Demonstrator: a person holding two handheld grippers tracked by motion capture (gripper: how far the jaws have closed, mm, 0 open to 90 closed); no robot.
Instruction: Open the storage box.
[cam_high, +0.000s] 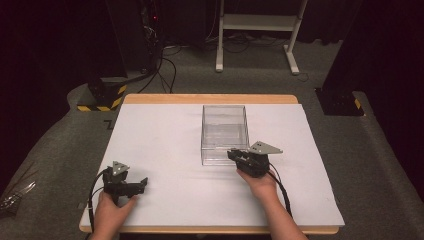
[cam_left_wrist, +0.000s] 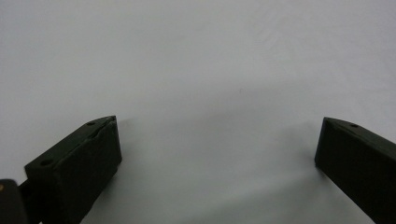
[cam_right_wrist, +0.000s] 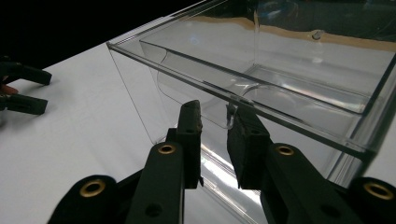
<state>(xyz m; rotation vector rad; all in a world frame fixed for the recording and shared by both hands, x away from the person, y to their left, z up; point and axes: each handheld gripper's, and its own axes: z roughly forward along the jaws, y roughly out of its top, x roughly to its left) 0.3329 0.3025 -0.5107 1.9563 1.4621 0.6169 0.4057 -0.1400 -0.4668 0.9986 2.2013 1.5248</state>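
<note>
Nearest to me, the left gripper (cam_high: 131, 186) rests on the white table cover (cam_high: 165, 150) well to the near left of the clear box (cam_high: 225, 134). In the left gripper view its two black jaws stand wide apart with nothing but bare white surface between them.

A little farther in, the right gripper (cam_right_wrist: 214, 122) is at the near wall of the box, close to its right corner. Its jaws stand on either side of that thin wall just under the rim, one outside and one inside, with a small clear tab on the rim between the tips. They have drawn near to each other, yet a narrow gap shows; I cannot tell whether the pads actually press on the plastic.

I judge this to be the grasping step: taking the box by its near wall. The next move seems to call for a firm, square pinch before any pull or lift, since the wall is thin, smooth and slippery, and a one-sided hold would likely tip the box.

The box is rectangular, open-topped, of glossy transparent plastic, apparently with nothing in it, standing just past the table's middle. Beyond it runs the table's pale wooden edge (cam_high: 210, 98), then grey carpet (cam_high: 250, 80).
</note>
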